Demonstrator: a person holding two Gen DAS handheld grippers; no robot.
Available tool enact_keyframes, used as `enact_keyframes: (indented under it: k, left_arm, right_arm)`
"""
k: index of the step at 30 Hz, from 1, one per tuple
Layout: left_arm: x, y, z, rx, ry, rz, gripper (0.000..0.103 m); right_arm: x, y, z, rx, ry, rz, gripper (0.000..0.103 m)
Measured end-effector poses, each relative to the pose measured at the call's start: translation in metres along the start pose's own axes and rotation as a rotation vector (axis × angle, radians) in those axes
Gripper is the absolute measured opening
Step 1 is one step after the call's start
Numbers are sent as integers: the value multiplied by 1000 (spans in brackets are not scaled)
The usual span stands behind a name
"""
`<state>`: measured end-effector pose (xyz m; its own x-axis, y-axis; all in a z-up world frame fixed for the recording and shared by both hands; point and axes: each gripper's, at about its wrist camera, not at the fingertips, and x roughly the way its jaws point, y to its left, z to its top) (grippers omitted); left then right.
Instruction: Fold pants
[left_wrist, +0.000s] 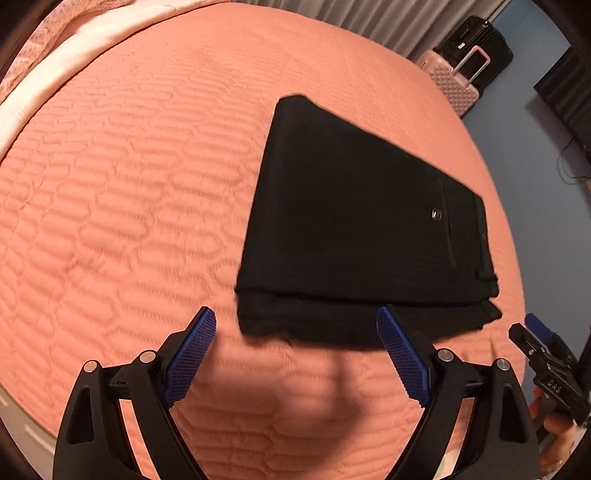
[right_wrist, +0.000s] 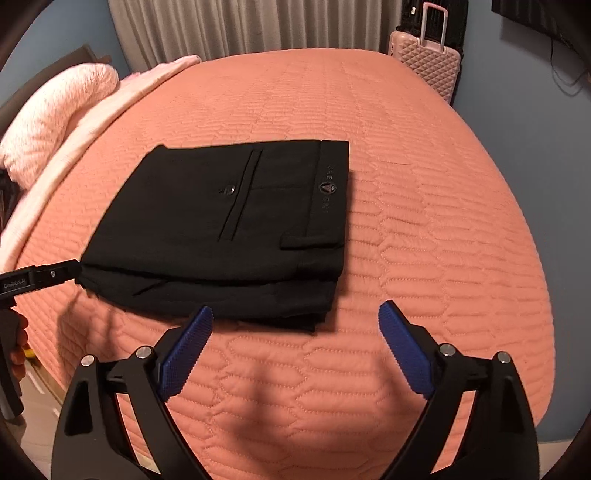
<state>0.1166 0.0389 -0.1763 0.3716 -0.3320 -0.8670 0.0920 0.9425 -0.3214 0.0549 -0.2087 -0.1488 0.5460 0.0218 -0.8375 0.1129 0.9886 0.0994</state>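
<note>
Black pants (left_wrist: 354, 229) lie folded in a flat stack on the salmon quilted bed (left_wrist: 129, 203); they also show in the right wrist view (right_wrist: 229, 229), back pocket and waistband logo up. My left gripper (left_wrist: 295, 317) is open and empty, above the bed just in front of the stack's near edge. My right gripper (right_wrist: 295, 314) is open and empty, near the stack's near right corner. The right gripper shows at the lower right of the left wrist view (left_wrist: 546, 369); the left gripper shows at the left edge of the right wrist view (right_wrist: 40, 277), beside the stack's left corner.
Pink pillow (right_wrist: 55, 122) and pale sheet (left_wrist: 55, 74) lie at the bed's head. A pink suitcase (right_wrist: 428, 62) and a black suitcase (left_wrist: 476, 48) stand beyond the bed's far corner by a grey curtain (right_wrist: 240, 26). The bed (right_wrist: 443, 221) stretches right of the pants.
</note>
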Motion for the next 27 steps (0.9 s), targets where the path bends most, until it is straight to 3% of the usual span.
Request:
enact_keyframes:
  k: [4,10,15,18,24,27]
  left_arm:
    - [12,16,36,-19,14,-137,88]
    - [51,40,78,-98,83,-242,88]
    - [80,25,83,-65,133,-290,88]
    - [87,19,86,-50,108,-301,91]
    - [90,24,91,-124,86,-404,91]
    - [89,22,88,-124,72,-420,91]
  right_arm:
    - [20,-30,26,66,25,90,93]
    - [62,-59,45,126,75,152,94]
    - [102,-70,47,189,149,219,94]
    - [116,-68,46,198,159,257,96]
    - [118,-66,48,209,145,306,98]
    - [114,-57,48,191,143,382,98]
